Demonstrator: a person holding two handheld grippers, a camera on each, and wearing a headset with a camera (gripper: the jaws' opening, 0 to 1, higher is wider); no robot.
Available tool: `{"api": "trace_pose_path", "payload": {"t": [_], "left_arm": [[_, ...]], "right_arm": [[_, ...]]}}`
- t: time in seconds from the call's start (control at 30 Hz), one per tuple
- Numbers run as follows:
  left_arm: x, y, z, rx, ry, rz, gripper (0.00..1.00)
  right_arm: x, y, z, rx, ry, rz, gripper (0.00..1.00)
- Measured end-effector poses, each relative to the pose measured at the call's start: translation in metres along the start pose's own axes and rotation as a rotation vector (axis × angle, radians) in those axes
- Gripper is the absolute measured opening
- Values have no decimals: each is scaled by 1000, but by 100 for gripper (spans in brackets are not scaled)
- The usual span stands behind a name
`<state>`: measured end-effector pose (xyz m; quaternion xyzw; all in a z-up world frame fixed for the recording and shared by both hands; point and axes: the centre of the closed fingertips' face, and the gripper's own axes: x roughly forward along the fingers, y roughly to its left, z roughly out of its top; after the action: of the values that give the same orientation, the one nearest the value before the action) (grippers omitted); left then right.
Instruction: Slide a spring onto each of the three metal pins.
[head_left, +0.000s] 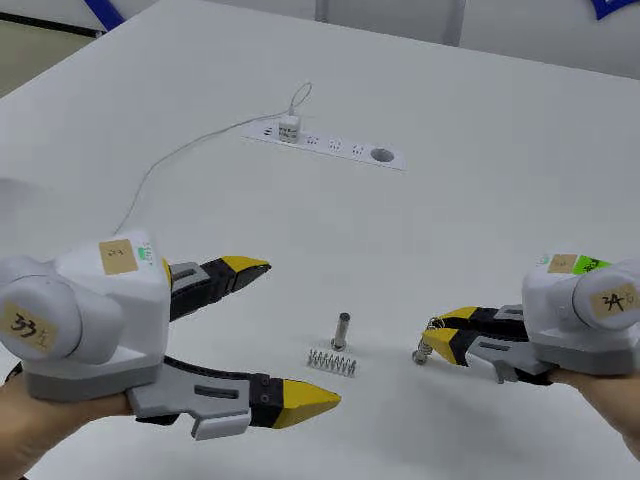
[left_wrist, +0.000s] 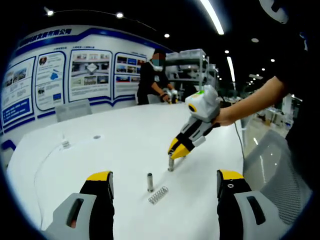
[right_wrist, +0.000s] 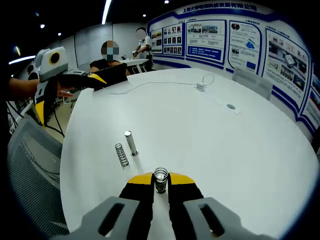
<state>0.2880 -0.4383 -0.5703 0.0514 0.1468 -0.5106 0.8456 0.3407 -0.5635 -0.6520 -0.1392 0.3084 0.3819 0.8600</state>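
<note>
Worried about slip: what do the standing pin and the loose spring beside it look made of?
The pin looks like bare metal: grey and smooth, with a dull sheen. The spring looks like thin coiled wire, silvery, probably steel; the alloy cannot be told.

Smooth matt white table (head_left: 450, 230), shiny metal pin (head_left: 342, 330), thin metal wire spring (right_wrist: 160, 179), smooth plastic left gripper (head_left: 300, 333) and right gripper (head_left: 432, 335), paper stickers (head_left: 118, 257).
</note>
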Motion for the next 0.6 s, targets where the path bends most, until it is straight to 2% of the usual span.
{"api": "trace_pose_path", "payload": {"t": [0.13, 0.3, 0.47, 0.6], "left_arm": [[-1, 3, -3, -3, 10, 13, 87], [-3, 4, -2, -5, 9, 20, 87], [-6, 6, 9, -12, -27, 34, 87], [-7, 6, 11, -8, -30, 37, 87]], "right_arm": [[3, 1, -4, 10, 5, -5, 11], [7, 1, -8, -23, 10, -23, 11], [9, 2, -12, -25, 25, -30, 11], [8, 0, -12, -16, 27, -43, 11]]}}
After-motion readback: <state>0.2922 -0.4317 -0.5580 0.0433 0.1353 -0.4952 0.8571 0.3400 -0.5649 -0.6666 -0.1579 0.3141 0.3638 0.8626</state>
